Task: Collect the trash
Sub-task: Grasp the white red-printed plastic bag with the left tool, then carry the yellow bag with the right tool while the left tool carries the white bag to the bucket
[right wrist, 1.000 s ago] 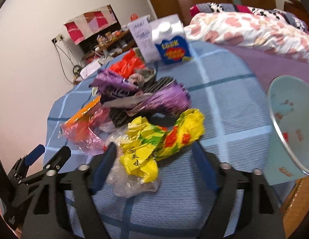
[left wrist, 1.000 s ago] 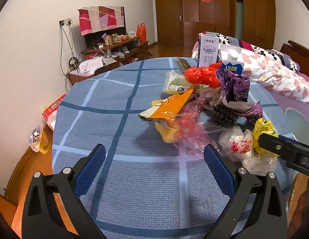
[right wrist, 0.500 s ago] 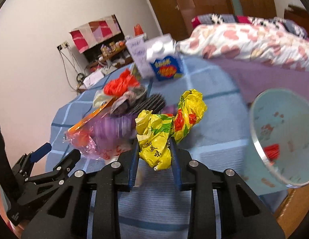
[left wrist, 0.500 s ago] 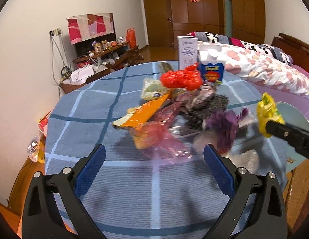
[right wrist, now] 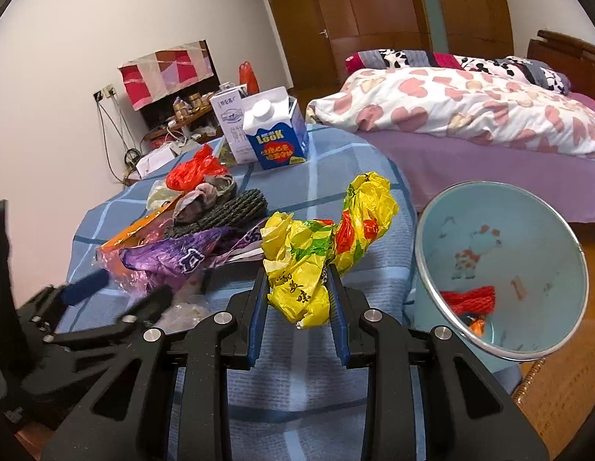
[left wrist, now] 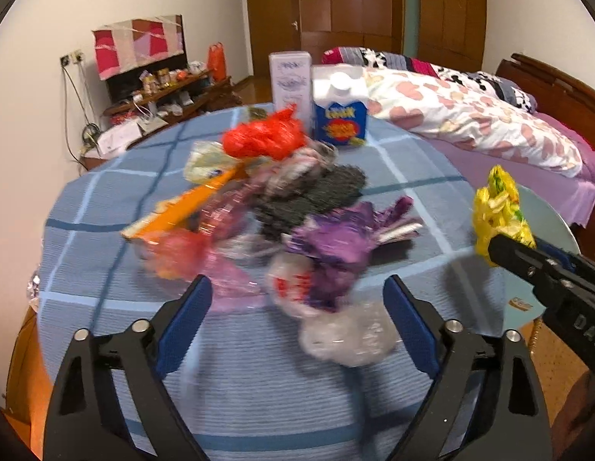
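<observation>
My right gripper (right wrist: 297,303) is shut on a crumpled yellow plastic bag (right wrist: 320,246) and holds it above the table edge, left of the light blue bin (right wrist: 501,261). The bag also shows in the left wrist view (left wrist: 497,207). My left gripper (left wrist: 297,319) is open and empty, just short of a clear crumpled bag (left wrist: 347,334) and a purple wrapper (left wrist: 335,238). A pile of trash lies on the round blue-checked table (left wrist: 105,192): a red bag (left wrist: 262,136), an orange wrapper (left wrist: 186,207), a pink bag (left wrist: 189,253) and a dark scrubber (left wrist: 312,192).
A blue milk carton (right wrist: 276,134) and a white carton (right wrist: 230,123) stand at the table's far side. The bin holds red and orange scraps (right wrist: 470,303). A bed (right wrist: 470,115) is on the right, a cluttered shelf (left wrist: 159,88) against the left wall.
My right gripper shut on the yellow bag, lifted it off the table and carried it right toward the bin. My left gripper moved right along the pile, still open.
</observation>
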{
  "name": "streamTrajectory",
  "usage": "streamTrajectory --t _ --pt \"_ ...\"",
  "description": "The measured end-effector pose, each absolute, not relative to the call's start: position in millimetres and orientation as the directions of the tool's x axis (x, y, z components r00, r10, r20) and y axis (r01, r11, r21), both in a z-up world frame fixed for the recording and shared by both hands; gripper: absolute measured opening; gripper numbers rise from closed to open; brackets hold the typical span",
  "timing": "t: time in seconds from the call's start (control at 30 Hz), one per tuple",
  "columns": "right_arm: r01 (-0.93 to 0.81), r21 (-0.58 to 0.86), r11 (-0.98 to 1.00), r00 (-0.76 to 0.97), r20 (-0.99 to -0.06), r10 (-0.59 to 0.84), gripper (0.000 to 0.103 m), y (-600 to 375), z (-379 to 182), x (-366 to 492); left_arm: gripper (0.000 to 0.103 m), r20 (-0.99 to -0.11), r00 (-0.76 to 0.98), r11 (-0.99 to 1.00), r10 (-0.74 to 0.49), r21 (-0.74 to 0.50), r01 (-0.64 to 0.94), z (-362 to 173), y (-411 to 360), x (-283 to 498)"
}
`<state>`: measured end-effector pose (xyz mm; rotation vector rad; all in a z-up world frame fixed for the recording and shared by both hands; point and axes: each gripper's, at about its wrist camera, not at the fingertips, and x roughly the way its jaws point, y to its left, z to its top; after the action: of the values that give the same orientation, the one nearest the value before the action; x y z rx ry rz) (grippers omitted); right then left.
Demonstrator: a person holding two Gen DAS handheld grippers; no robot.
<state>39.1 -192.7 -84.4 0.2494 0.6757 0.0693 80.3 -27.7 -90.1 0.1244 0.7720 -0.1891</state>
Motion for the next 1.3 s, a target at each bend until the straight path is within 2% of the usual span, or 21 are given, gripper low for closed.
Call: streamTrajectory --t 0.13,0.2,0.4,0.47,0.73,0.97,1.3 --pt "0.034 0.263 0.964 0.785 -0.605 0.137 0.030 -199 -83 36 0.073 -0.745 0.651 0.973 -0.147 0.008 0.230 -106 -39 88" --pt "0.036 0.268 0.963 0.786 -0.602 0.138 0.030 -201 -82 34 0.072 -0.750 0.647 0.974 -0.133 0.020 0.224 -110 -44 90" --pt "0.039 0.275 0.961 0.793 -0.594 0.137 0.030 -202 -79 31 0.051 -0.750 0.649 0.974 -0.130 0.027 0.227 -112 -46 91" --pt "0.038 0.272 0.961 0.795 -0.591 0.136 0.030 -201 -78 29 0.040 -0.746 0.653 0.973 -0.133 0.028 0.230 -110 -46 90" --pt "0.040 0.273 0.961 0.806 -0.577 0.130 0.030 -200 -72 23 0.037 -0.724 0.677 0.970 -0.136 0.041 0.240 -98 -41 81" --pt "0.027 0.273 0.962 0.819 -0.557 0.135 0.030 -198 -65 19 0.037 -0.664 0.736 0.970 -0.132 0.068 0.235 -71 -34 64" --pt "0.001 0.265 0.964 0.830 -0.538 0.146 0.030 -192 -56 13 0.037 -0.605 0.781 0.974 -0.154 0.039 0.223 -34 -14 49"
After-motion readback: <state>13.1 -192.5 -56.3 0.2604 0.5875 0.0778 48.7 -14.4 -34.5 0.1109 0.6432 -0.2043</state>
